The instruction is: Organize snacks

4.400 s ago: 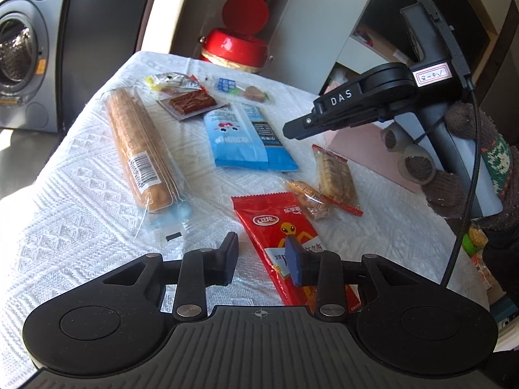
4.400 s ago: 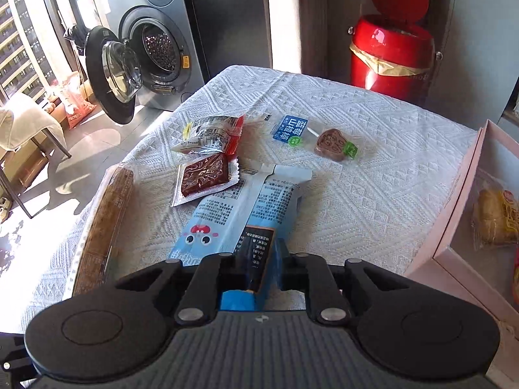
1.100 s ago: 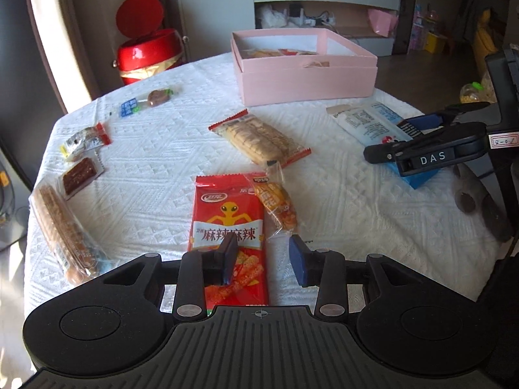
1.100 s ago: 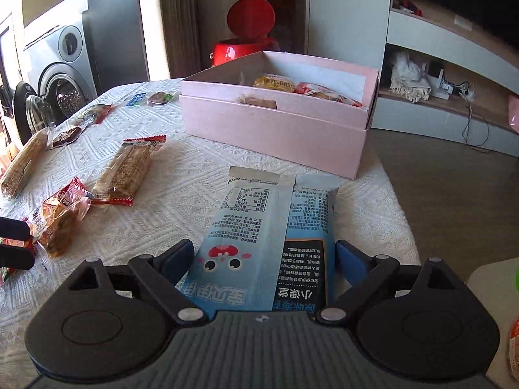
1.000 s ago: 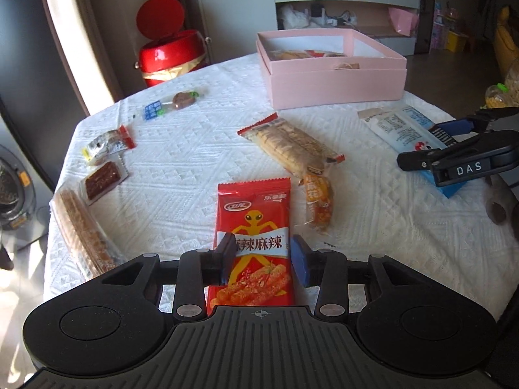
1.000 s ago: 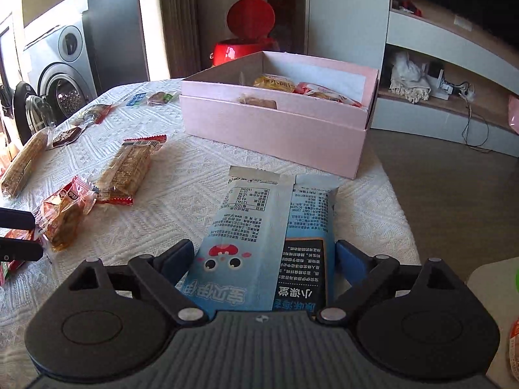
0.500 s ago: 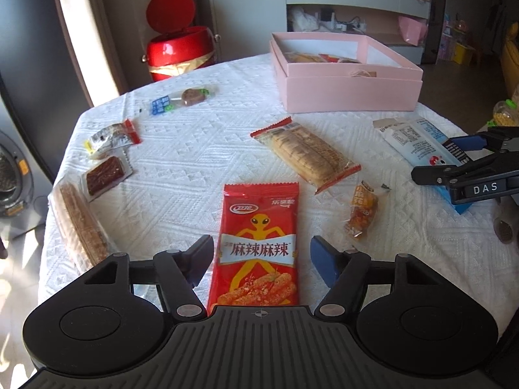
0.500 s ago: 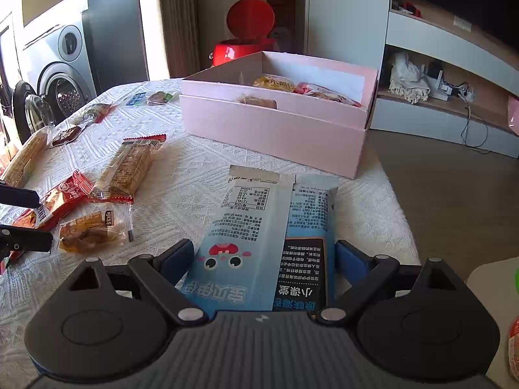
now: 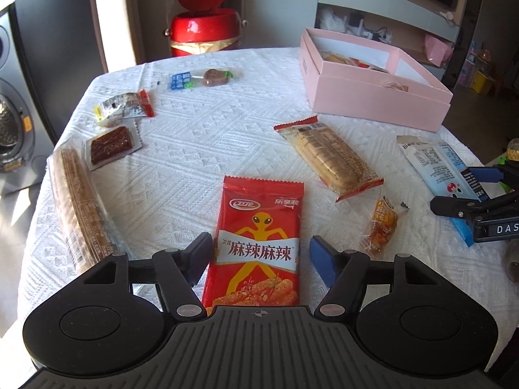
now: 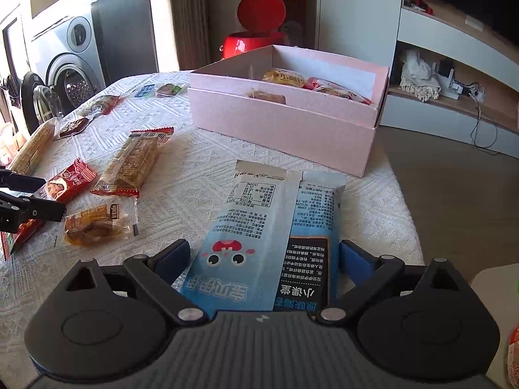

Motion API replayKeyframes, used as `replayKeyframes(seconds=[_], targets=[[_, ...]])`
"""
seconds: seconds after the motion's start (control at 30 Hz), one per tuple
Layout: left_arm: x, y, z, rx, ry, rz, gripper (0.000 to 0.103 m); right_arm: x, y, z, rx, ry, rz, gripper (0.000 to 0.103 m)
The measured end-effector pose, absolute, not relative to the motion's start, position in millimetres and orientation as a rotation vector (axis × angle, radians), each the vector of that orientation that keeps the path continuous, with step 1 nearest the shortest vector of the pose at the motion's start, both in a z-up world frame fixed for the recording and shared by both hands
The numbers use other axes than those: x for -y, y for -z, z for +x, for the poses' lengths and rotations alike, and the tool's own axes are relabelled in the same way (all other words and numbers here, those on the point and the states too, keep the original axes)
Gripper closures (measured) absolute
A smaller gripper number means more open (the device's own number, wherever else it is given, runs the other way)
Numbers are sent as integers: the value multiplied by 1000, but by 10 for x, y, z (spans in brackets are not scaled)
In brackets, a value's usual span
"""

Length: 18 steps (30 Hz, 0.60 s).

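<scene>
Glossy plastic red snack packet [image 9: 259, 243] on rough white woven tablecloth [image 9: 201, 149]

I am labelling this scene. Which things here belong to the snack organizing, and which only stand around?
Belongs to the job:
red snack pack
blue snack pack
biscuit pack
pink box
left gripper
right gripper

Standing around:
red bin
washing machine

Black hand-held gripper [image 9: 261, 256]: blue finger pads [image 9: 319, 259], silver screws.

Blue snack packet [image 10: 266, 227] flat between spread fingers [image 10: 172, 259] — pink box [image 10: 282, 120] beyond; scattered snacks left
</scene>
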<state>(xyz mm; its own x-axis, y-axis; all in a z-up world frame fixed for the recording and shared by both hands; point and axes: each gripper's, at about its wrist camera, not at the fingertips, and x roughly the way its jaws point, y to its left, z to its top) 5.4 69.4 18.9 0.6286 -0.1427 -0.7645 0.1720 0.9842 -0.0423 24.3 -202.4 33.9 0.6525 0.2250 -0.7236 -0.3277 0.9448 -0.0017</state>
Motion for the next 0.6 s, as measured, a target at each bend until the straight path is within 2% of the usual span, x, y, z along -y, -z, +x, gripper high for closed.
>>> replayKeyframes(seconds=[0.03,0.13,0.3,0.4,0.47,0.57,0.6], targets=[[-687,-193,23,-868,181,37,42,2023,-352,248,-806,-322,-142,8],[-716,-195,-52,-864,202,2,43,1984,-433,264,-803,-323,-151,15],[-745,-171,-148,-836,211,-23,43,1683,-718,375,-733,-383,-159,15],[-765,-161,-173,-820,219,-33,43,1382,-760,585,-766,-468,-135,16],[-778,-154,-198,-811,234,-25,41,1136,-698,761,-813,-503,-129,21],[-783,-148,-270,-801,253,-5,41,872,-546,961,-883,-512,-145,37],[-788,-148,-296,-798,258,-3,41,807,-487,1010,-910,-517,-152,52]])
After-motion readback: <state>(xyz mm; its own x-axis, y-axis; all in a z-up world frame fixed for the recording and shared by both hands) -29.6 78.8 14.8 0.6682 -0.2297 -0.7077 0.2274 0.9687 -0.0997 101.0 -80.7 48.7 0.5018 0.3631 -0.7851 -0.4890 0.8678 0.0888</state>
